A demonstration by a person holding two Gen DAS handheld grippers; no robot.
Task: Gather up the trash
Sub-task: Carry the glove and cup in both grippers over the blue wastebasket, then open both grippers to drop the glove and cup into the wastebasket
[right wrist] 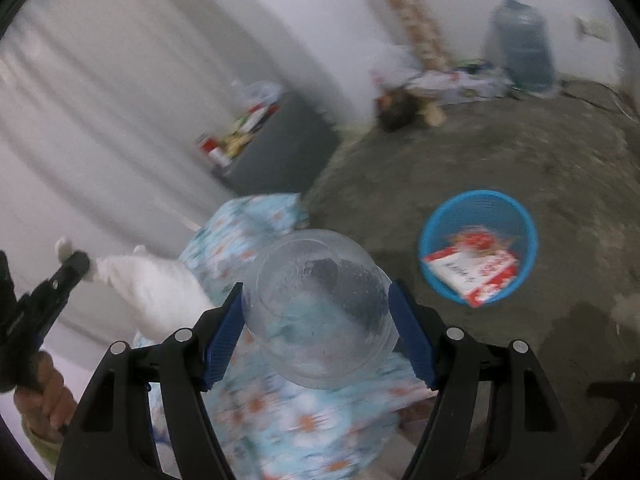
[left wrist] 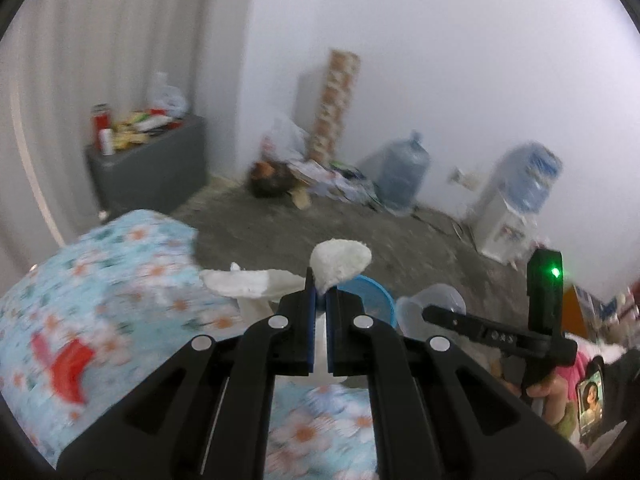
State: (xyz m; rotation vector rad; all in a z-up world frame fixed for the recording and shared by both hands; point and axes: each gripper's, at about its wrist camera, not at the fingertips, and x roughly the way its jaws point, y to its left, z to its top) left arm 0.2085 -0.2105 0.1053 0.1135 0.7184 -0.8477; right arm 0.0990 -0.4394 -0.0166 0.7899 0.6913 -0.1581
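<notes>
Below both tools lies a bed (right wrist: pixel 288 412) under a light-blue flowered cover. Beyond its edge, ahead of the tools, spreads a grey concrete floor (right wrist: pixel 400 168). On the floor, right of the right tool (right wrist: pixel 320 312), stands a blue basket (right wrist: pixel 436 276) holding a red-and-white carton (right wrist: pixel 472 272).

Left tool (left wrist: pixel 320 300) pinched shut; right tool (right wrist: pixel 316 320) spread wide (both angled downward).

A lived-in room of a home: a floral bedcover (left wrist: pixel 100 280), a water dispenser (left wrist: pixel 516 208), a spare water jug (left wrist: pixel 404 172), and a cluttered grey cabinet (left wrist: pixel 148 168).
</notes>
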